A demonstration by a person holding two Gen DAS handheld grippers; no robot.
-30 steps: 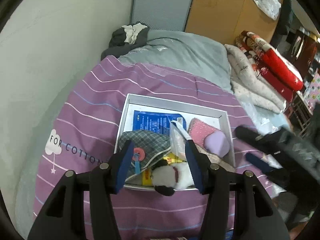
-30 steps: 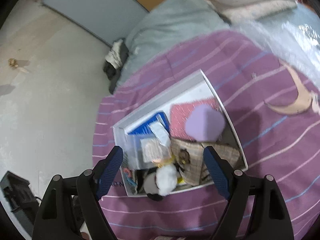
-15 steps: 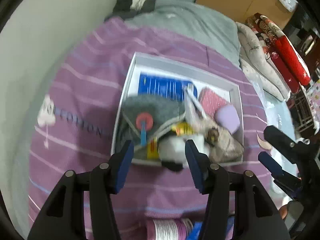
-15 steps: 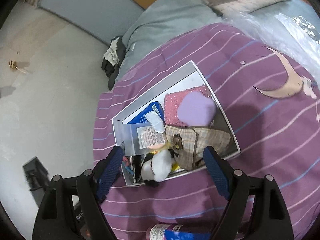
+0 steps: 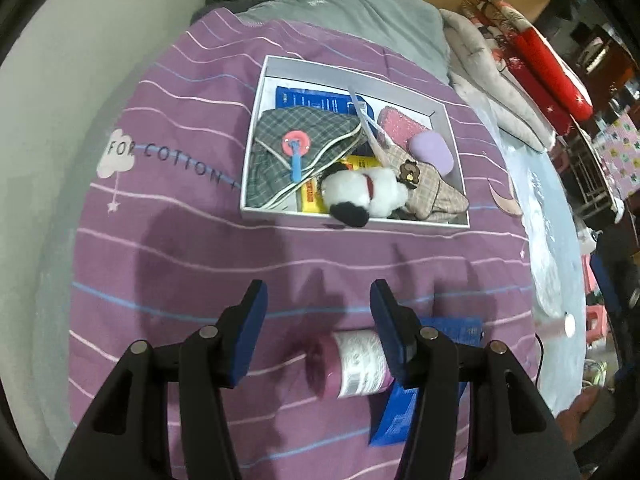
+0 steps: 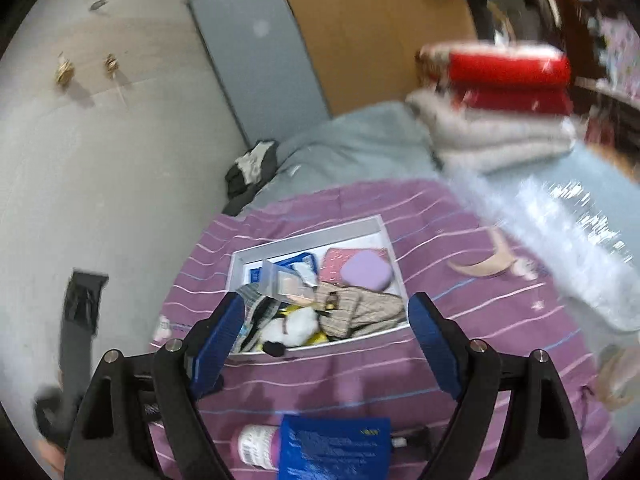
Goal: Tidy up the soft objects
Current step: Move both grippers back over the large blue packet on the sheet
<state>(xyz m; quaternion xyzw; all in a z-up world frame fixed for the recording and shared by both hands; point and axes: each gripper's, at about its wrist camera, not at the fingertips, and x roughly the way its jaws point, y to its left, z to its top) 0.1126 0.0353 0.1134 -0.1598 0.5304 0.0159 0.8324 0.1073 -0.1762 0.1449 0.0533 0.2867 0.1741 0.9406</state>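
Observation:
A white box (image 5: 256, 120) (image 6: 239, 260) on the purple striped bedspread holds soft items: a grey plaid pouch (image 5: 304, 136), a white-and-black plush toy (image 5: 364, 196) (image 6: 296, 328), a beige checked pouch (image 5: 436, 192) (image 6: 360, 308), a pink pad (image 5: 400, 124), a lilac pad (image 5: 432, 148) (image 6: 366, 270) and a blue packet (image 5: 316, 100). My left gripper (image 5: 318, 320) is open and empty, well in front of the box. My right gripper (image 6: 324, 340) is open and empty, hovering before the box's front edge.
A purple bottle with a white label (image 5: 352, 364) (image 6: 256, 446) and a blue packet (image 5: 404, 412) (image 6: 334, 448) lie on the bedspread near me. Folded blankets (image 5: 520, 80) (image 6: 500, 112) are stacked at the right. A grey quilt (image 5: 340, 12) and the wall lie beyond.
Both grippers have pulled back from the box, which now looks smaller and farther. The bottle and blue packet have come into view near me. Both stay open.

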